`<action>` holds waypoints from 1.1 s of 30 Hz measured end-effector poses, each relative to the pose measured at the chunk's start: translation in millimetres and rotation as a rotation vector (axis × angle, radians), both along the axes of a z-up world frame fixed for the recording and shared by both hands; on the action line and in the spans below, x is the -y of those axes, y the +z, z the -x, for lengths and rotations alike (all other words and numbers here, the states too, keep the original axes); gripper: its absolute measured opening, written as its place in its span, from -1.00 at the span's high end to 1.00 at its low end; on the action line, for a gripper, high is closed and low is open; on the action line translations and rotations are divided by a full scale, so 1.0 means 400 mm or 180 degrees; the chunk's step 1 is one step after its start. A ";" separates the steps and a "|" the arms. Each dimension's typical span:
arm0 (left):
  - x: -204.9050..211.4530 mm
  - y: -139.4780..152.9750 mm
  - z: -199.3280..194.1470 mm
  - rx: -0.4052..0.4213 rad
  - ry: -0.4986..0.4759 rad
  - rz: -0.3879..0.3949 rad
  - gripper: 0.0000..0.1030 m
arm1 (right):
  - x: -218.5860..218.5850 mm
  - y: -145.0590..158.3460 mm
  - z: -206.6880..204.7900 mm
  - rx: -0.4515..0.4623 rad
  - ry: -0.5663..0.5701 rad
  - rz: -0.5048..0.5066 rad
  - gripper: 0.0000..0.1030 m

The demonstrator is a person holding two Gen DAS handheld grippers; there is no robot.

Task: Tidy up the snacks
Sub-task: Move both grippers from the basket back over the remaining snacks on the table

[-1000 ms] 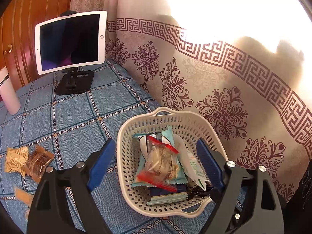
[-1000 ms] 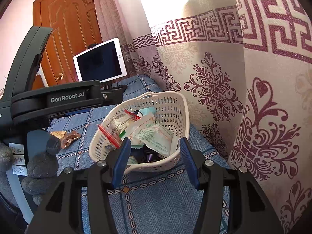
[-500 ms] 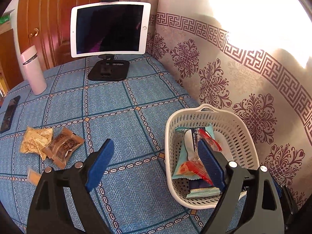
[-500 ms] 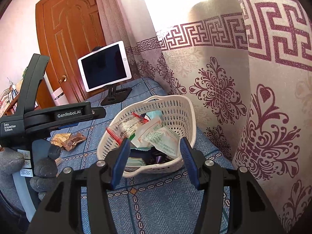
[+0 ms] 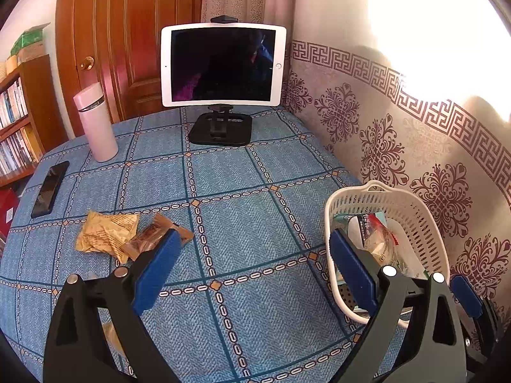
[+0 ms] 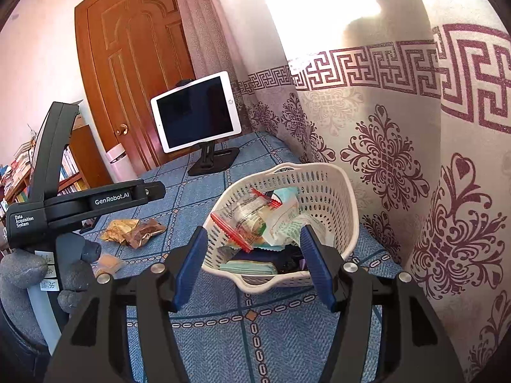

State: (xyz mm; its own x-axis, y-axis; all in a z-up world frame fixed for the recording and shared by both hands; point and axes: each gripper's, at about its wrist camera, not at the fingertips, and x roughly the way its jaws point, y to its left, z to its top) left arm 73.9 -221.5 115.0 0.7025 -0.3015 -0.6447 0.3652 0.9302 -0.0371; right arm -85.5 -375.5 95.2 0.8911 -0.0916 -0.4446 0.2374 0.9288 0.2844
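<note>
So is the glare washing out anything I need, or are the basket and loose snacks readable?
Left wrist view: curtain blown white top right, basket and loose snacks sharp. Right wrist view: same backlit glare, basket contents clear, edges bent by fisheye.

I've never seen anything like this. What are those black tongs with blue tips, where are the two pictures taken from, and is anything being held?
No robot here: a person holds a two-finger gripper in each hand, each with a camera looking along its fingers. One picture is from the left gripper, the other from the right gripper. Both are opening, with nothing between the blue pads. On the blue checked tablecloth stand a white basket of snack packets, a tablet on a stand, a pink flask and a phone. Loose brown snack packets still lie outside the basket.
</note>
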 end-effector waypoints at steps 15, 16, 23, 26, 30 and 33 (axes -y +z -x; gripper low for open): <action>-0.200 -0.004 0.004 0.0042 0.0453 -0.0047 -0.85 | -0.079 0.006 -0.034 -0.0011 0.0289 0.0038 -0.18; -0.215 -0.007 -0.001 0.0030 0.0498 -0.0047 -0.85 | -0.085 0.006 -0.037 -0.0017 0.0312 0.0041 -0.18; -0.317 -0.036 -0.041 -0.0066 0.0783 -0.0062 -0.85 | -0.130 0.007 -0.049 -0.0022 0.0483 0.0102 -0.37; -0.356 -0.055 -0.065 -0.0128 0.0900 -0.0067 -0.85 | -0.152 0.007 -0.055 -0.0043 0.0557 0.0124 -0.37; -0.393 -0.080 -0.107 -0.0240 0.1006 -0.0060 -0.85 | -0.181 0.001 -0.068 -0.0088 0.0667 0.0161 -0.39; -0.407 -0.094 -0.141 -0.0279 0.1050 -0.0094 -0.86 | -0.199 -0.006 -0.080 -0.0128 0.0738 0.0161 -0.48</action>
State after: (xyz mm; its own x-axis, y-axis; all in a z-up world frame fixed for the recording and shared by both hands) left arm 130.2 -58.9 77.4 0.7006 -0.0474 -0.7120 0.0410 0.9988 -0.0262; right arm -53.6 -295.7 92.8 0.8725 0.0903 -0.4802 0.0262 0.9727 0.2307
